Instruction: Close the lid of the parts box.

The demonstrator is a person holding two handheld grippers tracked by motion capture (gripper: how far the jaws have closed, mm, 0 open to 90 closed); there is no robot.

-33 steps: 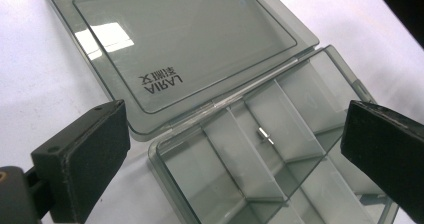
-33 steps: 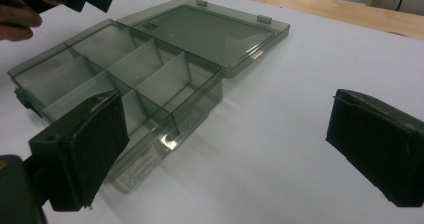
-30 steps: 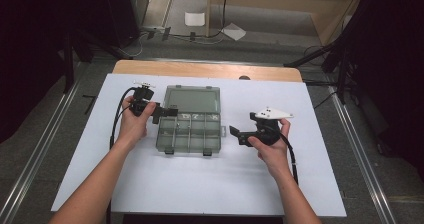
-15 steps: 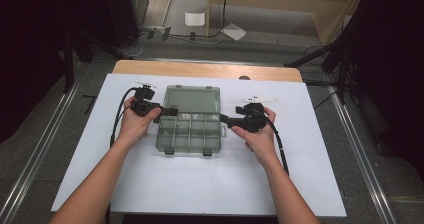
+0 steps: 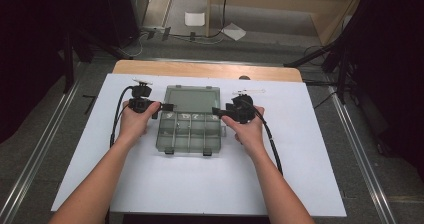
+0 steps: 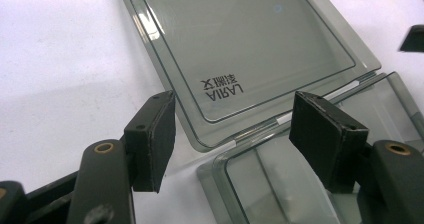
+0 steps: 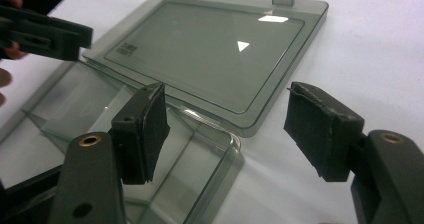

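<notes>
A smoky clear compartment box lies open on the white table, its divided tray (image 5: 189, 131) toward me and its lid (image 5: 192, 99) flat behind it. My left gripper (image 5: 167, 106) points at the left hinge corner. In the left gripper view its jaws (image 6: 232, 134) have just been closing and straddle the lid corner (image 6: 250, 49) and tray corner (image 6: 270, 179) without touching. My right gripper (image 5: 216, 112) points at the right hinge corner. Its jaws (image 7: 225, 129) have also been closing, with the lid (image 7: 210, 54) and tray edge (image 7: 100, 119) between the pads, apart from them.
A white sheet (image 5: 200, 189) covers the table, with a wooden strip (image 5: 200, 70) at the far edge. Black cables trail back from both grippers along my forearms. Metal floor rails and dark curtains flank the table.
My right hand has moved left from the open table to the box's right hinge corner. Both grippers' jaws stand narrower than before. The left hand has stayed at the left corner.
</notes>
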